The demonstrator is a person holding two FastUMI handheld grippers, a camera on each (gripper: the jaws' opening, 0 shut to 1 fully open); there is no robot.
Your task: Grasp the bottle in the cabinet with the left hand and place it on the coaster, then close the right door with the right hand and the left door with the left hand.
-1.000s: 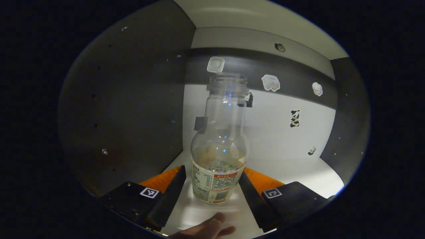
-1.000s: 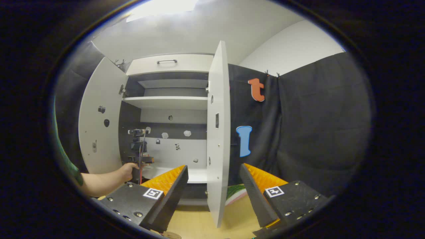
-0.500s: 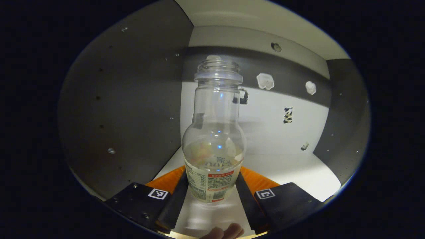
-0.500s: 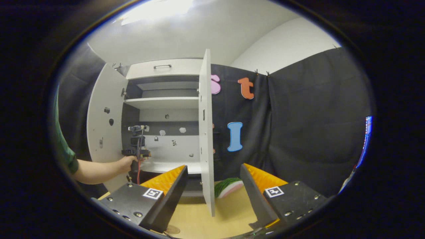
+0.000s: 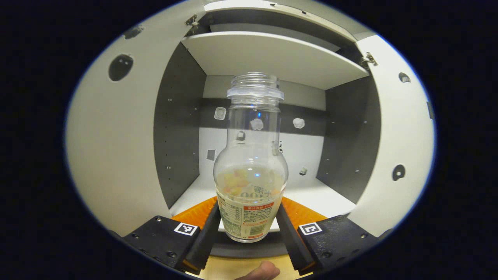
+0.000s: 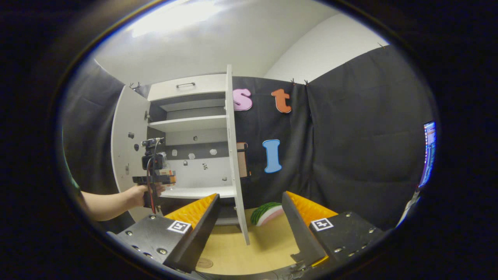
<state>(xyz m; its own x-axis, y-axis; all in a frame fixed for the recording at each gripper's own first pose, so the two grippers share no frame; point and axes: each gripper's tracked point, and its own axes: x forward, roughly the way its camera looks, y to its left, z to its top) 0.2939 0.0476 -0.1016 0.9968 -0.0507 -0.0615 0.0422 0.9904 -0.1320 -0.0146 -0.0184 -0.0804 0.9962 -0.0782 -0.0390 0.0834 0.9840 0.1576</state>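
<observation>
A clear, capless bottle (image 5: 249, 155) with a printed label stands upright between the fingers of my left gripper (image 5: 248, 212), which is shut on its lower body. It hangs in front of the cabinet's lower shelf (image 5: 311, 196), lifted off it. In the right gripper view a hand holds the left gripper (image 6: 153, 177) with the bottle (image 6: 166, 171) at the cabinet's mouth. My right gripper (image 6: 250, 196) is open and holds nothing, low over the wooden table. A small round coaster (image 6: 204, 263) lies on the table just before it. The right door (image 6: 233, 155) stands edge-on, the left door (image 6: 124, 151) swung wide.
Both doors (image 5: 113, 147) (image 5: 400, 147) flank the bottle in the left gripper view, with an upper shelf (image 5: 272, 54) above. A watermelon-slice toy (image 6: 266, 213) lies on the table (image 6: 268, 245) right of the right door. A screen (image 6: 428, 151) glows at the far right.
The left gripper's fingers closed on the bottle, and it drew back out of the cabinet, so both doors now show. The right gripper's view slid, bringing table and coaster into sight.
</observation>
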